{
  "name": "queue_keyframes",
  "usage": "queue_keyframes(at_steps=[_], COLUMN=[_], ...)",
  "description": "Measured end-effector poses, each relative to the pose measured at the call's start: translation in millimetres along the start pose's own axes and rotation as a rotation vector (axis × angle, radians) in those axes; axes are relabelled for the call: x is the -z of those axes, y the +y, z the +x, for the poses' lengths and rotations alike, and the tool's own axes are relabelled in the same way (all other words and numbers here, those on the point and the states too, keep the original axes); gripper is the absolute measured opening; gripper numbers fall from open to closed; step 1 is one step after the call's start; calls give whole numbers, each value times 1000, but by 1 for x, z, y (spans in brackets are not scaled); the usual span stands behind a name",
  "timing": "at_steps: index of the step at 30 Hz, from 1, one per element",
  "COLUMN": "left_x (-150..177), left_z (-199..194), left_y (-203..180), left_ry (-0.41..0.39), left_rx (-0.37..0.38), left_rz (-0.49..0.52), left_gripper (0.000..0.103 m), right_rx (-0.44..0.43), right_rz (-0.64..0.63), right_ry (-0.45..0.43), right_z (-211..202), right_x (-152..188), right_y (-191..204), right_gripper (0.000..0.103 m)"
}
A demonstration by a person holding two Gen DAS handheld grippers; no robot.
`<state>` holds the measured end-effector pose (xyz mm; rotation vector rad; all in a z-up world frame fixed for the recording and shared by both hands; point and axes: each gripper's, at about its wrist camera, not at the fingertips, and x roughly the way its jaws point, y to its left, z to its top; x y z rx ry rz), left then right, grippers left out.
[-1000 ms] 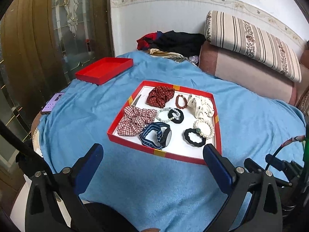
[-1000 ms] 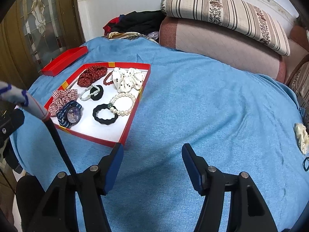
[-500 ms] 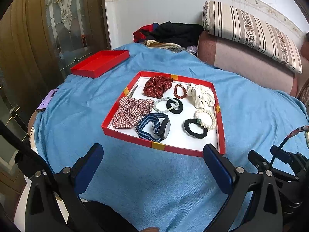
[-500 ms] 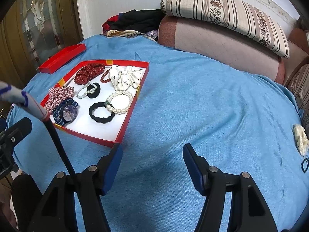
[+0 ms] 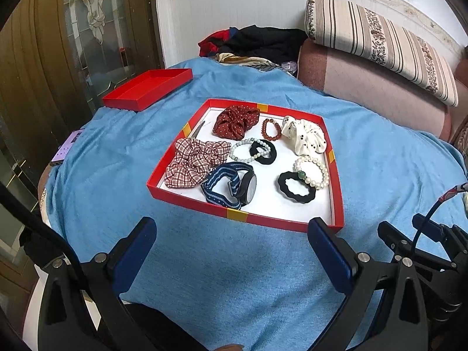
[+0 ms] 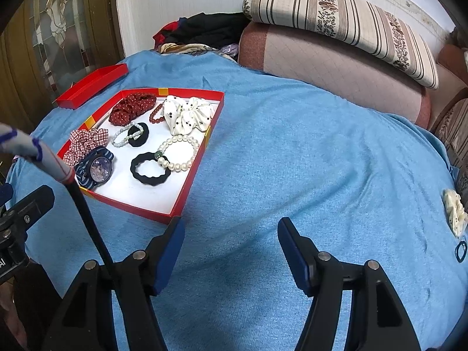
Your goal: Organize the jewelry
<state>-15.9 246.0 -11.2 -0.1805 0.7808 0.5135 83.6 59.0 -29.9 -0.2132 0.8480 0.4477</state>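
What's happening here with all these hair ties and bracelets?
A person holds a gripper in each hand over a blue cloth and is sorting jewelry. The red tray already holds scrunchies, bead bracelets and a watch. Both the left gripper and the right gripper are open and empty. A cream scrunchie and a dark hair tie lie outside the tray.

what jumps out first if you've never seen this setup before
The red tray on the blue blanket draws the eye: it holds scrunchies, bead bracelets, black hair ties and a striped-band watch. Its red lid lies apart near the glass door. Both grippers, left gripper and right gripper, hover open and empty over the blanket, while a cream scrunchie lies off at the right edge.
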Motion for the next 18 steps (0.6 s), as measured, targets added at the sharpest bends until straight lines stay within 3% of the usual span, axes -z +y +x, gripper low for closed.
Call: queue_keyframes(at_steps=[18], left_x=[-2], left_z=[3], left_y=[0], left_ry=[12], left_rx=[-14], left_rz=[-5], left_gripper=[102], right_rx=[-3], right_rz=[19], right_ry=[11], right_z=[3], right_x=[0], right_y=[-6], right_gripper=[73])
